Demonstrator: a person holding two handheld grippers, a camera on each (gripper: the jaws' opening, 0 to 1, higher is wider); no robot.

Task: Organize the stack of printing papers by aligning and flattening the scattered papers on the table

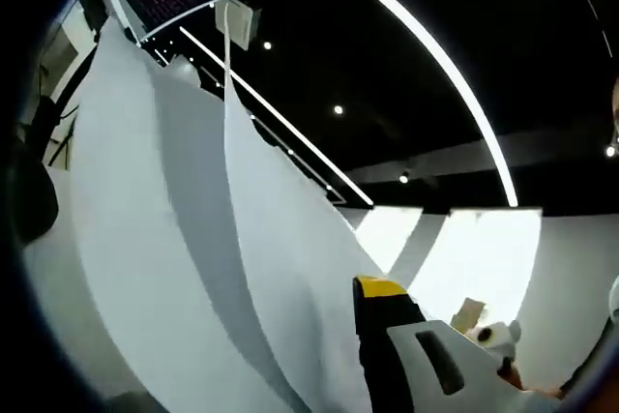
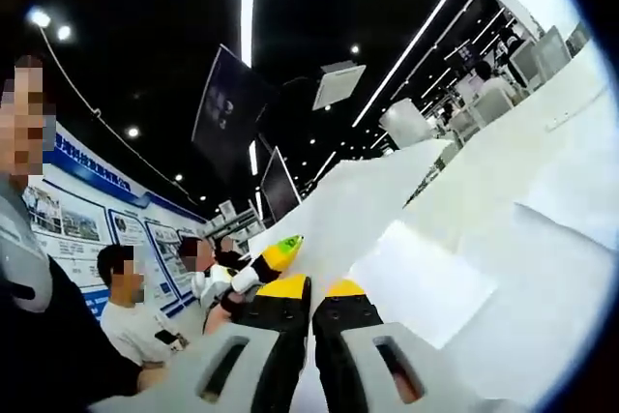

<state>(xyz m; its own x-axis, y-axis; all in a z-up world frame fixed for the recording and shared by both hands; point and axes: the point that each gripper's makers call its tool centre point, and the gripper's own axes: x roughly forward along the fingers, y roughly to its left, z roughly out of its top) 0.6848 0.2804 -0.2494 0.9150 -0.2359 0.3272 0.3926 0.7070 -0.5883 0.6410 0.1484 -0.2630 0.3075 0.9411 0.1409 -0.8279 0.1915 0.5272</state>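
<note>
Left gripper view: papers (image 1: 242, 268) hide the left tool's (image 1: 334, 355) far jaw.

In the right gripper view, a paper sheet (image 2: 358, 210) rises ahead of the right gripper (image 2: 311, 299), whose 2 fingers (image 2: 280, 307) press together on its lower edge; more sheets (image 2: 503, 239) spread to its right. People (image 2: 126, 307) sit left. In the left gripper view, paper (image 1: 193, 258) stands left of the left gripper (image 1: 387, 326).

Bright ceiling strips, perhaps overexposed paper
</note>
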